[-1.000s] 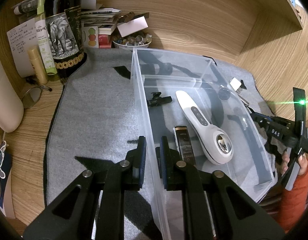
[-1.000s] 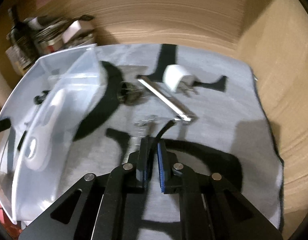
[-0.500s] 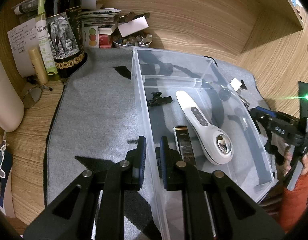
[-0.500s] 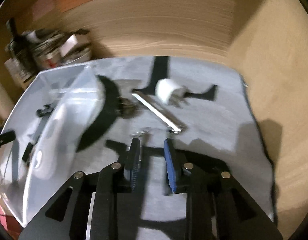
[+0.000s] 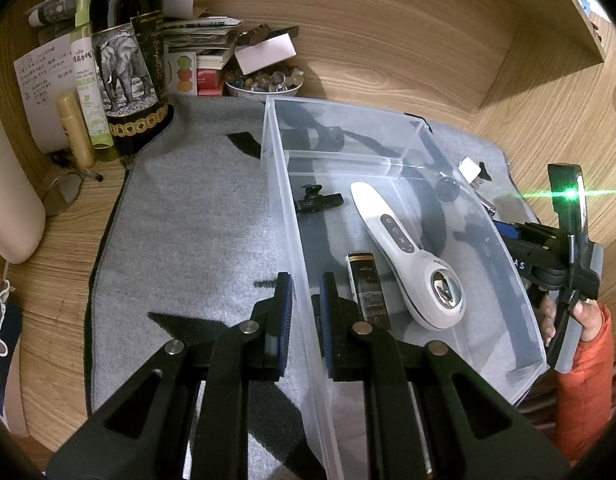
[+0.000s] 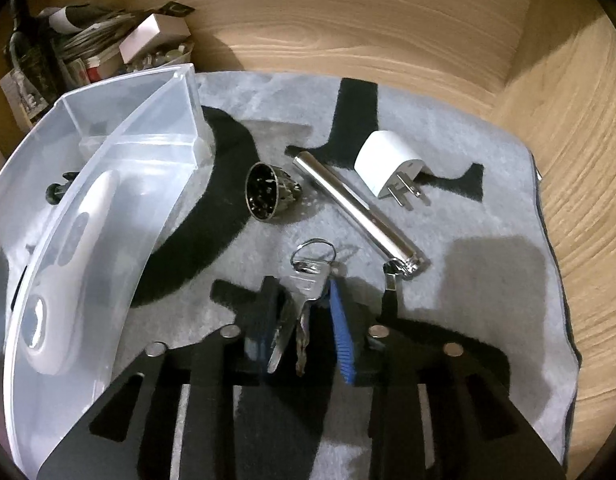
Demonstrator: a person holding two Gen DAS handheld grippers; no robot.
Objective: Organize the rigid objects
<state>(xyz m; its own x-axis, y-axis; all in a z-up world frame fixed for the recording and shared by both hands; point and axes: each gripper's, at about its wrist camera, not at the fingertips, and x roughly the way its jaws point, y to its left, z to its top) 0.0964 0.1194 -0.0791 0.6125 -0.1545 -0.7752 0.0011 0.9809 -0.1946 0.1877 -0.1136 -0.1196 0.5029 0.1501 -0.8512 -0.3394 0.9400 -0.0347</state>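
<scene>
R gripper (image 6: 304, 316) part open w/ silver keys (image 6: 308, 280) on a ring lying between its pads on the grey mat (image 6: 488, 320), not clamped. L gripper (image 5: 306, 300) shut on clear bin (image 5: 304, 320) wall; bin sits on mat, holding white handheld device (image 5: 404, 252) & dark lighter (image 5: 366, 284). Beyond: wood desk (image 6: 388, 20), clutter at back.

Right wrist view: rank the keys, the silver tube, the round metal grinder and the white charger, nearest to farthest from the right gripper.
1. Keys: between the fingers of the right gripper.
2. Silver tube: its near end lies just ahead, to the right.
3. Round metal grinder: ahead, to the left, by the clear bin.
4. White charger: farthest, ahead and to the right.
</scene>
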